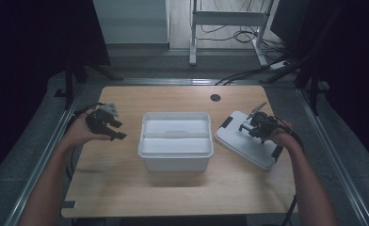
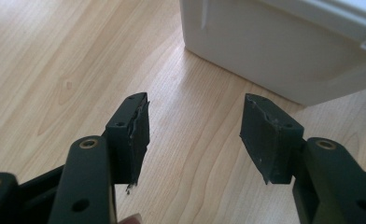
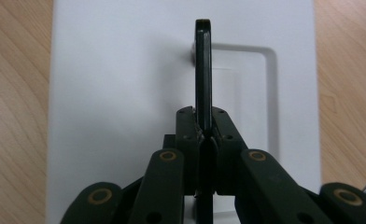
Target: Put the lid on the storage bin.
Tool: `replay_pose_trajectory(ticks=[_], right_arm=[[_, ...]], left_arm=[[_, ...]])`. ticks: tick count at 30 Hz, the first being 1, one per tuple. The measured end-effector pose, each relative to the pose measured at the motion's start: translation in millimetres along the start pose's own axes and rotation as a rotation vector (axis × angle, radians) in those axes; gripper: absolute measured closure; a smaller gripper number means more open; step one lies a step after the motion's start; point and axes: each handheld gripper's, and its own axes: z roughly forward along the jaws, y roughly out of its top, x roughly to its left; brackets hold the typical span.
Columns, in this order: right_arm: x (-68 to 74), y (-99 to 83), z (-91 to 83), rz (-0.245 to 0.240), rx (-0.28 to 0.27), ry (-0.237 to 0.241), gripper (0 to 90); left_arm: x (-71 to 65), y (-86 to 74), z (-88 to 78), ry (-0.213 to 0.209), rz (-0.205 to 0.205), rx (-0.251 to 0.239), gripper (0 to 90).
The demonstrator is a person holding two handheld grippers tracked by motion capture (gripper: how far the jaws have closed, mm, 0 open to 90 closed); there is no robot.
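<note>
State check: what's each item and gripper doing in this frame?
Box: open, lid off, upright at the table's middle; contents can't be made out.
Lid: off the box, to its right, one end tilted up.
Lid handle: raised, clamped.
Right gripper: shut on the lid handle.
Left gripper: open, empty, above the table.

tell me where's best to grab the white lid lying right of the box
By its dark handle, from above. The handle stands up as a thin bar over a shallow recess in the flat lid, so two jaws can close across it. The right gripper is already shut on it that way; the lid's flat edges lie too close to the table.
</note>
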Motion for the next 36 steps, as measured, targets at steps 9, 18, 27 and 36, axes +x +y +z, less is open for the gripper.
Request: replay_pose_trajectory(ticks=[9, 18, 27, 36], right_arm=[[-7.7, -10.3, -15.9, 0.005, -0.038, -0.011, 83.8], [-3.0, -8.5, -63.8, -0.041, -0.115, -0.05, 83.8], [7.2, 3.8, -108.1, -0.104, -0.224, -0.027, 83.7], [17.5, 23.2, -143.5, -0.169, -0.3, -0.045, 83.6]], left_arm=[[2.6, -11.4, 9.1, 0.001, -0.038, -0.008, 42.5], [4.5, -20.4, 14.4, -0.001, -0.06, -0.002, 42.7], [2.9, -24.4, 22.2, -0.011, -0.063, 0.016, 42.7], [2.1, -23.4, 28.4, -0.014, -0.053, 0.031, 42.9]])
